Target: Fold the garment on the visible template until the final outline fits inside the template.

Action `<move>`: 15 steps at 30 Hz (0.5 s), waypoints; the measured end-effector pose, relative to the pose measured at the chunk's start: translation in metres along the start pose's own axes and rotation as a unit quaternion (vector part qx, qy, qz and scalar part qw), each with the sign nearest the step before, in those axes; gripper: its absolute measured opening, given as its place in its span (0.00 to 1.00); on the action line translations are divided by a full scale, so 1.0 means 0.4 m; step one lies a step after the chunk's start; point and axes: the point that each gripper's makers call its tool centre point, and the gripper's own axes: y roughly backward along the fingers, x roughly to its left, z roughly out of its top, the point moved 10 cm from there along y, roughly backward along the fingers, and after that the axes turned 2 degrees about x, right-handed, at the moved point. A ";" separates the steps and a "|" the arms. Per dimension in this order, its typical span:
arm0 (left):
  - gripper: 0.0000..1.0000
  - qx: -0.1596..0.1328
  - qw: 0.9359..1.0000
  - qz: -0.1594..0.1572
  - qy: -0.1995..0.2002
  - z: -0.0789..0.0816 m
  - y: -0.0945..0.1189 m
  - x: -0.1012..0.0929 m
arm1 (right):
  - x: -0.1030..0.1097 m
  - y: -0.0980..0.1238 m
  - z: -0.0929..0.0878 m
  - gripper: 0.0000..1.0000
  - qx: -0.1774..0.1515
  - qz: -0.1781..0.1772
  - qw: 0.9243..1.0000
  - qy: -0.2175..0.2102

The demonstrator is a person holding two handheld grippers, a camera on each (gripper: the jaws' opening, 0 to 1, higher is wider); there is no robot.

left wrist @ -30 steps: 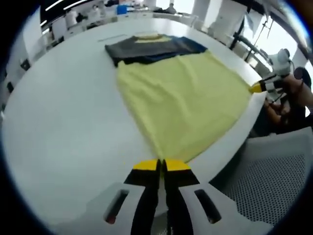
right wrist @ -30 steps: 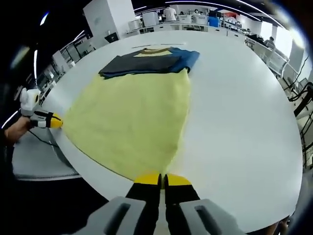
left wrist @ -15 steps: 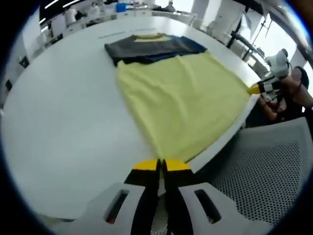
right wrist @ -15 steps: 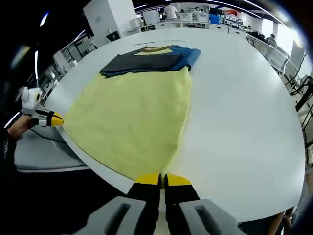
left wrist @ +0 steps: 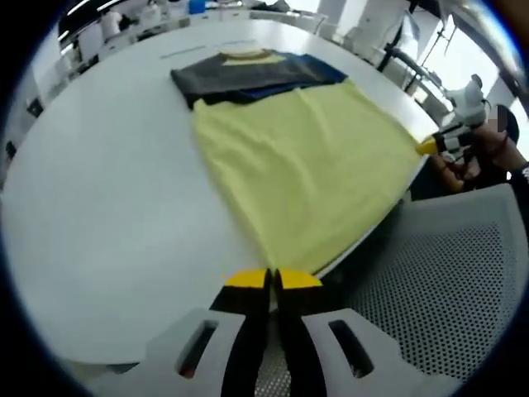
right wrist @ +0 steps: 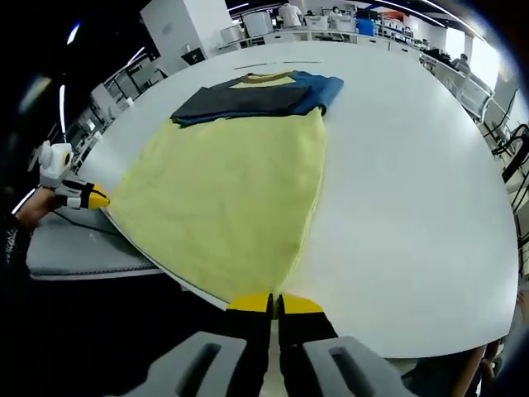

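Observation:
A garment with a yellow body [left wrist: 302, 157] and a dark grey and blue top part [left wrist: 248, 76] lies spread on the white round table [left wrist: 99, 207]. My left gripper [left wrist: 273, 279] is shut on one lower corner of the yellow hem, just past the table's near edge. At the other lower corner, my right gripper [left wrist: 431, 146] shows at the right, held by a hand. In the right gripper view the yellow body [right wrist: 227, 190] runs down to my right gripper [right wrist: 274, 303], shut on its corner. My left gripper [right wrist: 91, 198] pinches the far left corner there.
A grey mesh chair seat [left wrist: 430, 281] stands close under the table's near edge, also seen as a grey chair seat [right wrist: 78, 248]. A thin line [right wrist: 277, 64] marks the table beyond the collar. Desks and shelves fill the room behind.
Both grippers have drawn back over the table's near edge, still shut on the hem corners. The yellow hem now reaches that edge, and more of the chair shows below.

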 end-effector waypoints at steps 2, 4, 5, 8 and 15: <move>0.00 0.002 1.000 0.000 0.002 -0.002 0.002 0.000 | 0.001 0.001 -0.004 0.00 0.001 0.001 1.000 0.000; 0.00 0.003 1.000 0.000 0.002 -0.004 0.004 -0.001 | 0.005 0.002 -0.007 0.00 0.002 0.002 1.000 -0.001; 0.00 0.004 1.000 0.000 0.002 -0.005 0.004 -0.001 | 0.006 0.002 -0.008 0.00 0.002 0.003 1.000 -0.001; 0.00 0.008 1.000 -0.001 0.002 -0.009 0.006 -0.004 | 0.006 0.004 -0.012 0.00 0.004 0.004 1.000 -0.001; 0.00 0.007 1.000 -0.004 0.007 -0.006 0.025 -0.011 | 0.010 0.016 -0.017 0.00 0.003 0.002 1.000 0.001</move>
